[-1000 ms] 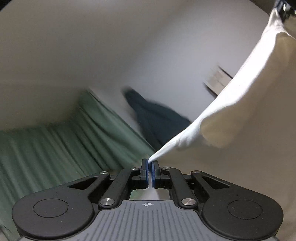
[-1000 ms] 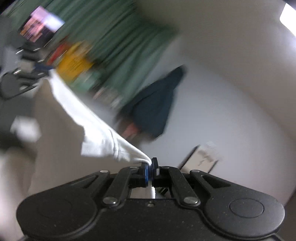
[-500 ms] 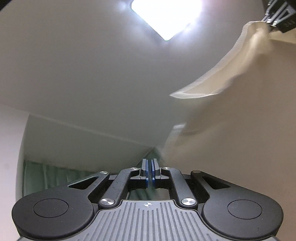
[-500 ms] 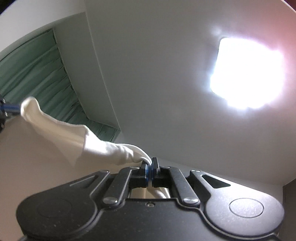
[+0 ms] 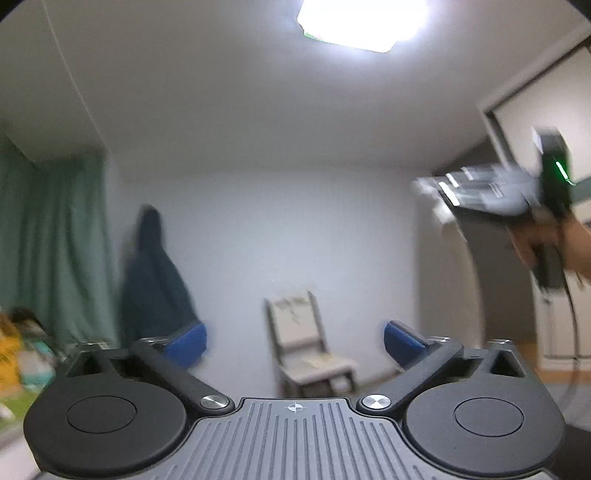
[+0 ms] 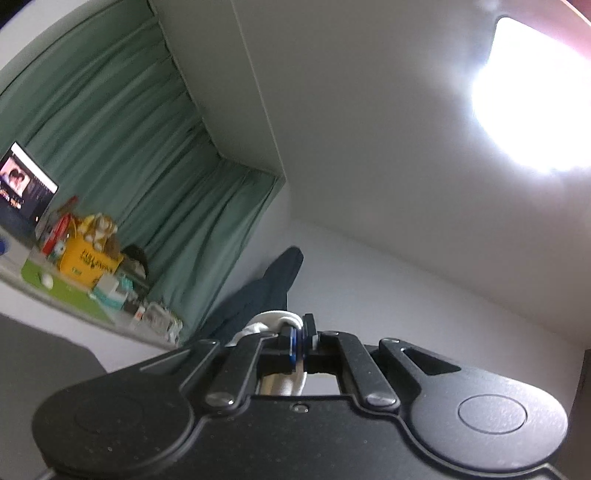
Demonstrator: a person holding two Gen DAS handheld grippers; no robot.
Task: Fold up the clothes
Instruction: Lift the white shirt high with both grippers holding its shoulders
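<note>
My left gripper (image 5: 293, 343) has its jaws opening and standing wide apart, with its blue pads (image 5: 186, 345) far from each other and nothing between them. It points level across the room. My right gripper (image 6: 301, 338) is shut on a bunched corner of the white garment (image 6: 271, 319), which hangs down under the jaws, so most of the cloth is hidden. In the left wrist view the right gripper (image 5: 432, 186) shows blurred at the upper right, held by a hand (image 5: 543, 243), with a scrap of white garment (image 5: 443, 214) at its tip.
A wooden chair (image 5: 314, 354) stands by the far white wall. A dark coat (image 5: 155, 284) hangs on that wall beside green curtains (image 5: 48, 243). A cluttered shelf with a yellow box (image 6: 90, 262) and a screen (image 6: 26, 188) lies at the left. A ceiling light (image 5: 362, 22) glares overhead.
My left gripper let go of the white garment, opened wide and swung level toward the far wall. The right gripper rose, still shut on the cloth, which now hangs from it alone.
</note>
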